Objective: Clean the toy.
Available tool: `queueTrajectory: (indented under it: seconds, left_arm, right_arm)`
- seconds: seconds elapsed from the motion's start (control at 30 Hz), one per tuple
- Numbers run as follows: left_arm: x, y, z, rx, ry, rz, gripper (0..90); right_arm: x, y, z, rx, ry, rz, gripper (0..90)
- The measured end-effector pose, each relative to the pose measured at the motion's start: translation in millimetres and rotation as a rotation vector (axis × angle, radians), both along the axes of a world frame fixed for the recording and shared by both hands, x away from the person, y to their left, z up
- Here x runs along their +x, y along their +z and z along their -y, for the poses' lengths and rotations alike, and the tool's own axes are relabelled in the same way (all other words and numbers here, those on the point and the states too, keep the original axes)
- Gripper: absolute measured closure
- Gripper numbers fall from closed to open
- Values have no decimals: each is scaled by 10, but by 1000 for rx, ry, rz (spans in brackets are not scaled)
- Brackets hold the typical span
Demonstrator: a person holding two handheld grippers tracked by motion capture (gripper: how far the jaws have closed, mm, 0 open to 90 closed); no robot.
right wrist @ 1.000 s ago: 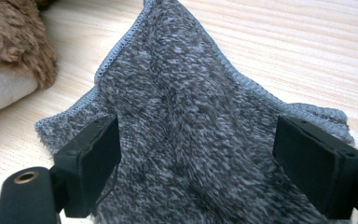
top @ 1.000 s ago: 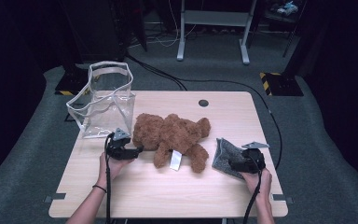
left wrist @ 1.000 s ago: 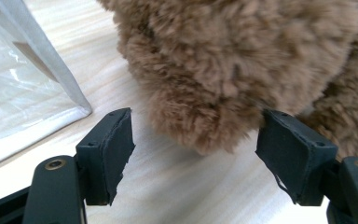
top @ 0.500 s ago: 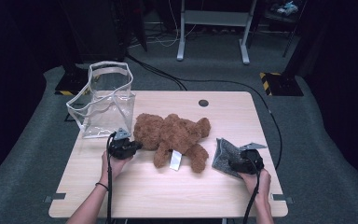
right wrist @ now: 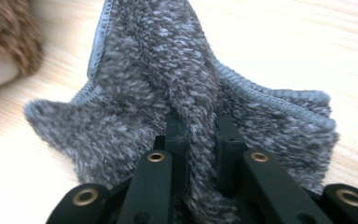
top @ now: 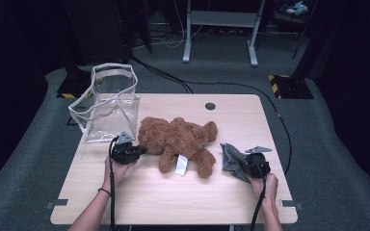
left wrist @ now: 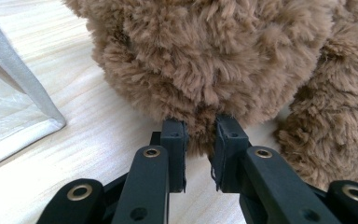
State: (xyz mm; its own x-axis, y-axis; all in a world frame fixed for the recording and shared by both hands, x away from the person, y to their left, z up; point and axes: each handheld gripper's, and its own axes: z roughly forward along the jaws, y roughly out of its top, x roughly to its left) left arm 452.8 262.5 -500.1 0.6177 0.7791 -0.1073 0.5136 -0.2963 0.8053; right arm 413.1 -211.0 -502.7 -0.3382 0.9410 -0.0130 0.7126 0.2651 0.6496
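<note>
Left gripper (left wrist: pixel 200 140) clamped on a tuft of the brown plush teddy bear (left wrist: pixel 223 56), at the head end nearest the clear plastic tote bag (top: pixel 108 108). Long axis of the bear across the light wooden table (top: pixel 173 202), from left hand toward right, legs pointing to the other gripper. Right gripper (right wrist: pixel 200 135) just closed, pinching a raised fold of the grey fuzzy cloth (right wrist: pixel 168 84), just beside the bear's feet. Bag close behind the left hand, so probably the nearer arm for lifting the bear inside

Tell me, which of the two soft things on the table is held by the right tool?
The grey cloth, pinched in the right tool. The brown teddy bear is gripped by the left tool.
</note>
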Motion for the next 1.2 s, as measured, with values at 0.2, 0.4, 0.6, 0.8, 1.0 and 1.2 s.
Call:
queueTrajectory:
  seconds: [0.2, 0.4, 0.6, 0.8, 1.0, 1.2]
  left_arm:
    - [1, 9, -5, -2, -7, 4, 773]
    - [-10, 23, 13, -10, -20, 18, 776]
    - [-18, 34, 36, -7, -31, 24, 778]
    - [-16, 29, 54, -7, -33, 26, 778]
    - [-18, 32, 81, -10, -46, 23, 779]
    - [-13, 29, 89, -10, -51, 23, 779]
  right_arm:
    - [-3, 268, -61, 40, 38, 61, 808]
    - [36, 542, -116, 61, 83, 116, 807]
    - [78, 846, -278, 84, 141, 166, 805]
    - [196, 1098, -624, 88, 222, 193, 804]
    - [325, 1161, -998, 77, 301, 194, 803]
    - [420, 1165, -1321, 95, 354, 184, 801]
